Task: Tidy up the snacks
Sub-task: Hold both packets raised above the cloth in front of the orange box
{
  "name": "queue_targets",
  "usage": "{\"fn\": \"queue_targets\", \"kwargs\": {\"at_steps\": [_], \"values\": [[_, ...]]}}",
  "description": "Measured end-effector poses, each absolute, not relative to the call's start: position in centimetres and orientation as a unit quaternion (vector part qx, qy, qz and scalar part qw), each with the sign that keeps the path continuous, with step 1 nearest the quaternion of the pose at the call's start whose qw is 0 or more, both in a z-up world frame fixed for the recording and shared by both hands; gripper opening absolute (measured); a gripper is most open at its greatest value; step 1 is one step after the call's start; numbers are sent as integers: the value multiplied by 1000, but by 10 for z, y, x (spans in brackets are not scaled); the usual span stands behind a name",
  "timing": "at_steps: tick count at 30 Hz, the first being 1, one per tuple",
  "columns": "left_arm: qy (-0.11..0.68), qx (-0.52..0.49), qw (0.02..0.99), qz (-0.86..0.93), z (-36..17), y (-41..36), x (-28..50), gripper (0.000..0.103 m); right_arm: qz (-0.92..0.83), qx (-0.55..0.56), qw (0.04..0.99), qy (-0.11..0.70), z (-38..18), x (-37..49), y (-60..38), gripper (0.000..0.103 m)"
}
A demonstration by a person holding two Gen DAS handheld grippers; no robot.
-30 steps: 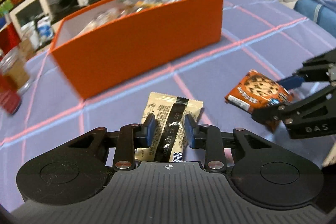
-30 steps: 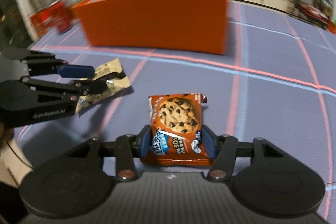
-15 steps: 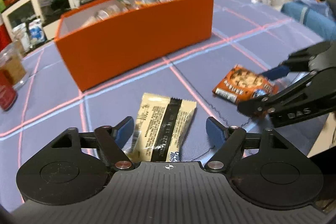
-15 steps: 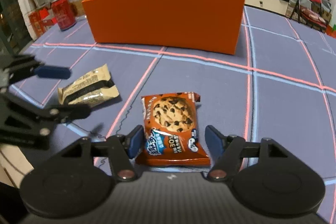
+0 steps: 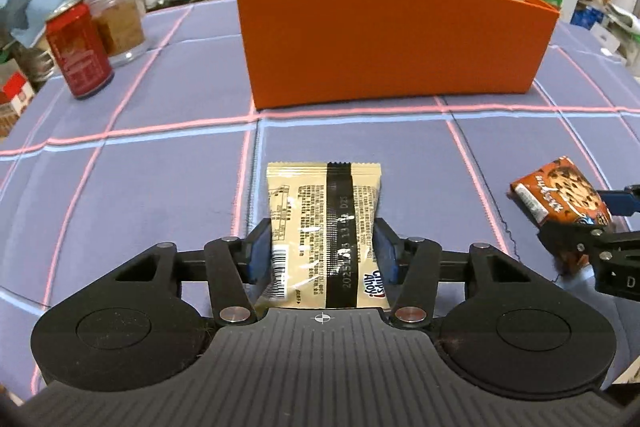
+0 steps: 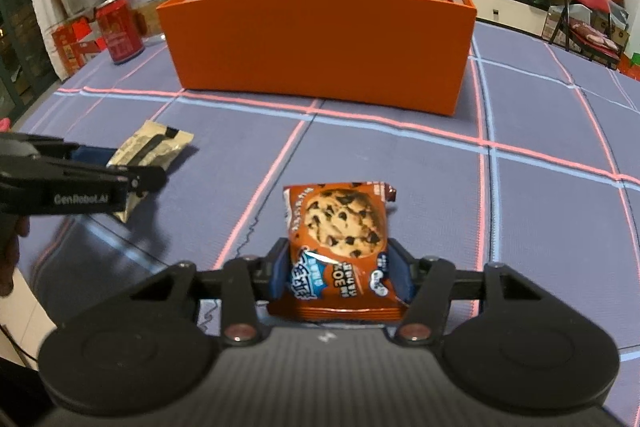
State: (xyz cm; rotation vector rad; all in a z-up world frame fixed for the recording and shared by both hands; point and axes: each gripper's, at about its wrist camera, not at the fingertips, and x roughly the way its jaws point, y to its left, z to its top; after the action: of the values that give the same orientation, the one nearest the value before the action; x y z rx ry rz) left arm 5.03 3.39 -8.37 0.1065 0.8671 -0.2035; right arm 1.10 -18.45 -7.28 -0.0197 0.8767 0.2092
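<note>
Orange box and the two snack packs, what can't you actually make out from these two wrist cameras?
- Orange box contents: both views, the front wall hides all but the wrapper tops.
- Beige packet: left wrist, its near end lies under the left gripper, whose jaws are closing on it.
- Cookie pack: right wrist, its near edge is hidden by the right gripper, jaws closing; left wrist, partly covered by that gripper.
</note>
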Motion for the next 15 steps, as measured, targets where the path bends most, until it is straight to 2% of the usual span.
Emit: {"fn": "queue_targets", "kwargs": {"at_steps": [2,7,9,10,11,15], "values": [[418,59,901,-101,-84,28,49,55,101,-9,900,424,-73,12,-184,65],[423,51,900,-91,-86,17,51,69,104,-13,899,425,-72,13,-182,66],[421,50,901,-91,-87,14,50,64,104,-13,896,430,-70,14,-182,61],[420,51,901,-96,-85,13,50,41,105,-8,896,431,-70,14,-183,59],[421,52,900,-99,-83,11,49,38,105,-6,897,430,-69,14,-183,58],[429,50,896,-106,-79,8,47,38,106,-6,906,410,-59,11,-183,58]]}}
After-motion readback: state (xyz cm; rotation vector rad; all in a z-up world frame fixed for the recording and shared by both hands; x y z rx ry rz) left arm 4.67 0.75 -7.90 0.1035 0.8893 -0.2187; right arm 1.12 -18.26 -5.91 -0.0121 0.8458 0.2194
